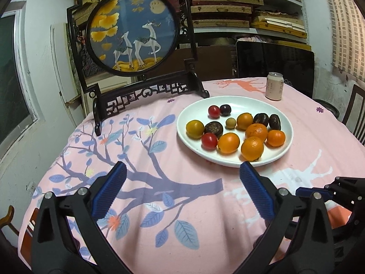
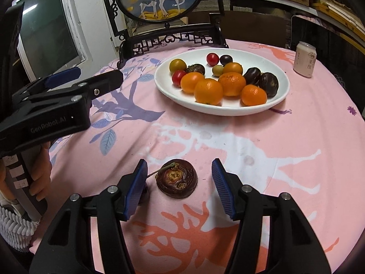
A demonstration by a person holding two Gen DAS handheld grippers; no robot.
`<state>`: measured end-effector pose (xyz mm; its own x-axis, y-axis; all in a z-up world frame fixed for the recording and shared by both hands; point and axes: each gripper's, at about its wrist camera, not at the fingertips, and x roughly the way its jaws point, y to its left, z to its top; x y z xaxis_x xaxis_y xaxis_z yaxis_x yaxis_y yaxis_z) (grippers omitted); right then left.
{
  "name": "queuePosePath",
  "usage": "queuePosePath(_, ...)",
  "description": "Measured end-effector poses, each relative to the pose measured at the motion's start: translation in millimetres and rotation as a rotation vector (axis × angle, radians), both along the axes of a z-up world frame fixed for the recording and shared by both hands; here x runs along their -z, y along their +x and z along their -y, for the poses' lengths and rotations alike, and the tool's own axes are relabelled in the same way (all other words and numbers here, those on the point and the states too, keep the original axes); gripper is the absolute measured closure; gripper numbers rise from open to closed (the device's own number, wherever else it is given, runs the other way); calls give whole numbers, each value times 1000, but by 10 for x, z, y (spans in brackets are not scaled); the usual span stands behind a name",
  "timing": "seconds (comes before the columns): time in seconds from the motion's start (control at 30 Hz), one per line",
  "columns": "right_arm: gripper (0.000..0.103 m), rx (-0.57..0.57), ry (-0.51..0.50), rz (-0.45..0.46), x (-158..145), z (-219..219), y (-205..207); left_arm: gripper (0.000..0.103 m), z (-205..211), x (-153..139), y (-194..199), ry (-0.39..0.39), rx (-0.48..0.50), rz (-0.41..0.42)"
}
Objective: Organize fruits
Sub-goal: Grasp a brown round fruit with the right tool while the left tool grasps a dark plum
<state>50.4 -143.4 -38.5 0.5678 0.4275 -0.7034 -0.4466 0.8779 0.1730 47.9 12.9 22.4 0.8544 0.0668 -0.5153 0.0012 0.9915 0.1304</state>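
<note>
left wrist: low, facing plate (image 1: 235,159) | right wrist: nearer | shared: plate

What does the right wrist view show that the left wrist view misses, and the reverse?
Only the right wrist view shows the dark water chestnut lying on the tablecloth between the open right gripper, plus the left gripper seen from the side. Only the left wrist view shows the open left gripper's blue pads from behind, with nothing between them. Both show the white plate of fruit, the can and the deer screen.
</note>
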Motion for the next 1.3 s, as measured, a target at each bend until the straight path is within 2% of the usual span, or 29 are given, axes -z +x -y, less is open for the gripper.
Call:
queuePosePath(0.17, 52, -10, -20, -44, 99, -41, 0, 2, 59, 27, -58, 13, 48, -15)
queuePosePath(0.33, 60, -5, 39, -94, 142, 12, 72, 2, 118, 117, -128, 38, 86, -47)
queuePosePath(0.4, 60, -8, 53, -105, 147, 14, 90, 2, 119, 142, -152, 43, 94, -58)
queuePosePath(0.6, 63, 32, 60, -95, 102, 74, 121, 2, 58, 198, -216, -3, 128, -97)
queuePosePath(0.7, 63, 128, 52, -50, 10, 285, 211, 2, 81, 262, -270, -36, 184, -138)
queuePosePath(0.77, 63, 196, 69, -72, 22, 434, 289, 2, 181, 313, -298, -28, 234, -160)
queuePosePath(0.87, 63, 224, 108, -121, 64, 536, 357, 2, 382, 395, -349, 15, 314, -179)
queuePosePath(1.07, 63, 224, 121, -103, 14, 560, 339, 3, 685, 470, -496, 33, 481, -201)
queuePosePath(1.17, 63, 243, 136, -110, 8, 622, 356, 16, 837, 545, -548, 72, 544, -223)
queuePosePath(1.3, 63, 257, 158, -107, -21, 674, 363, 45, 962, 674, -484, 94, 585, -303)
